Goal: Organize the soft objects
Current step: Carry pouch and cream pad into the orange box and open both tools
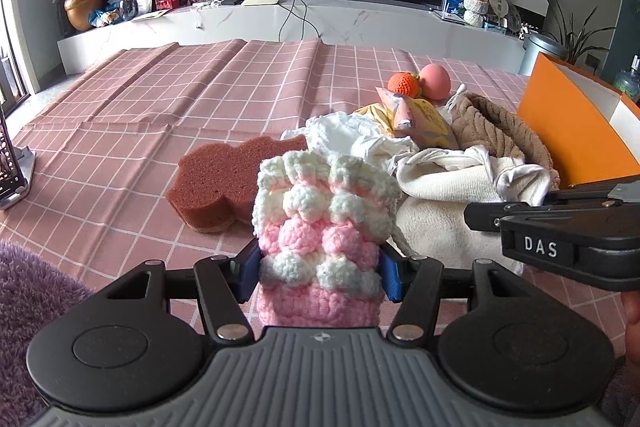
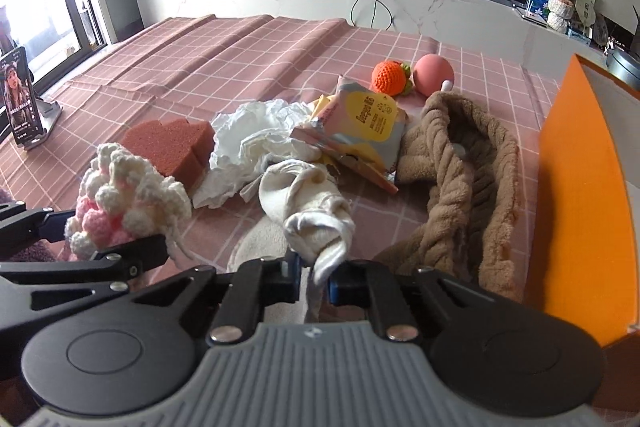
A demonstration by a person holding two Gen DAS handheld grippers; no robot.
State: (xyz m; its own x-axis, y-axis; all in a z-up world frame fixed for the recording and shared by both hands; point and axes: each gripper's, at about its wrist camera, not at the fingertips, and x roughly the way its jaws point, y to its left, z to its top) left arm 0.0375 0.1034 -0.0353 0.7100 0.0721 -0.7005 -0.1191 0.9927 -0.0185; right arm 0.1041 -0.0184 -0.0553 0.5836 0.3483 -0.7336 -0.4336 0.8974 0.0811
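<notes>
**Both tools are closed on soft things**

Left wrist view: the pink and white crochet piece [image 1: 320, 227] is clamped by the left tool [image 1: 320, 271] above the checked desk [image 1: 120, 147], just beside the brown sponge [image 1: 224, 183].

Right wrist view: a tip of the cream cloth [image 2: 312, 199] is pinched by the right tool [image 2: 314, 281], near the brown plush rope [image 2: 460, 167] and the orange box [image 2: 576, 187].

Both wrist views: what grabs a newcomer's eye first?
First, the pink-and-white crochet piece, clamped between the left gripper fingers at the centre of the left wrist view. Next, the cream cloth pinched by its tip in the right gripper, trailing back toward the clutter of soft things on the pink checked tablecloth. The bright orange box at the right edge stands out too.
</notes>
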